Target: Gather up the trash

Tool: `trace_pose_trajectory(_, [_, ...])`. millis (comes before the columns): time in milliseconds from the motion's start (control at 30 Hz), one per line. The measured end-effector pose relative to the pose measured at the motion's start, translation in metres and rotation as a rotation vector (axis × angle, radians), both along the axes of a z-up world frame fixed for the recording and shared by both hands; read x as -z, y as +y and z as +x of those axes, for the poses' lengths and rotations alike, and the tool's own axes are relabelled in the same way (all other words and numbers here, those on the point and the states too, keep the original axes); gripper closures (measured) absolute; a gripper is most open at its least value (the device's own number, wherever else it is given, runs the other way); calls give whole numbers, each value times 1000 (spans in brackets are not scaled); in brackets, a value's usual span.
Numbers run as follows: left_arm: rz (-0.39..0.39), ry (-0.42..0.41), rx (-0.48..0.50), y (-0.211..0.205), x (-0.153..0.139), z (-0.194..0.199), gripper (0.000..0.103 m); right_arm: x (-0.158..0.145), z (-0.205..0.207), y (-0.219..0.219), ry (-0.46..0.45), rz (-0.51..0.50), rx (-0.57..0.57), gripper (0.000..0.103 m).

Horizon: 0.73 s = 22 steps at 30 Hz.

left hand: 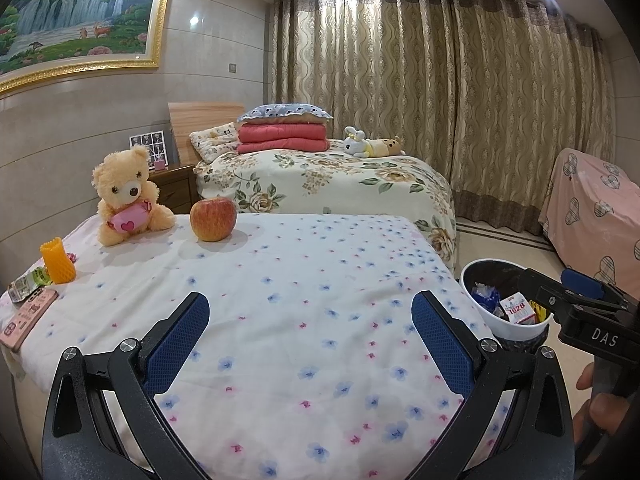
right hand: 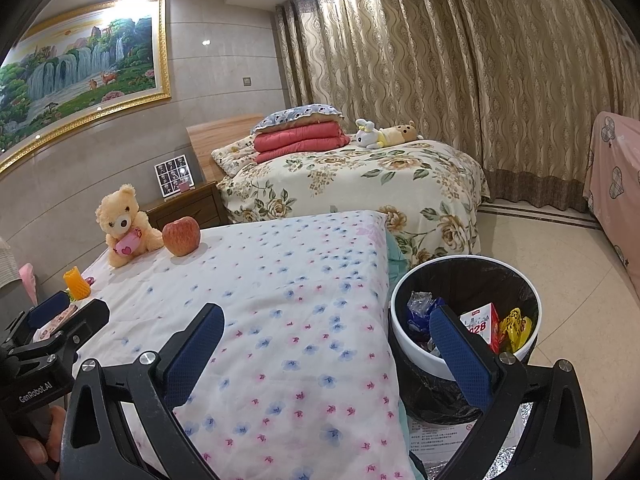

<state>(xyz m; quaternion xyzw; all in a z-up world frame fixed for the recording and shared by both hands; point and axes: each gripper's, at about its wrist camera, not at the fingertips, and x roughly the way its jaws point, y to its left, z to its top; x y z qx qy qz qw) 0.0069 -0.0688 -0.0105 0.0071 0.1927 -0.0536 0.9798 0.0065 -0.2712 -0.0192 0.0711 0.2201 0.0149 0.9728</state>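
An orange foam fruit net (left hand: 58, 262) stands at the left edge of the flower-print table (left hand: 320, 260), with a crumpled green wrapper (left hand: 32, 282) beside it. A white bin with a black liner (right hand: 416, 354) stands on the floor off the table's right side. It holds a red-and-white carton (right hand: 482, 324), a yellow wrapper (right hand: 518, 326) and a blue wrapper (right hand: 420, 312). My left gripper (left hand: 312, 332) hovers open over the table's near part, holding nothing. My right gripper (right hand: 326, 344) is open and empty across the table's right edge and the bin.
A teddy bear (left hand: 128, 196) and an apple (left hand: 213, 219) sit at the table's far side. A flat pink case (left hand: 26, 318) lies near the left edge. Behind are a floral bed (left hand: 340, 184), a nightstand (left hand: 176, 184) and curtains. A pink-covered object (left hand: 592, 216) stands right.
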Motion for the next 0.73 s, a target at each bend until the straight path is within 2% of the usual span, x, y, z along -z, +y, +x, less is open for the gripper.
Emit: trace_pose_trajectory(733, [-16, 24, -3, 5, 7, 4, 0, 4, 3, -1, 21, 11, -14, 0])
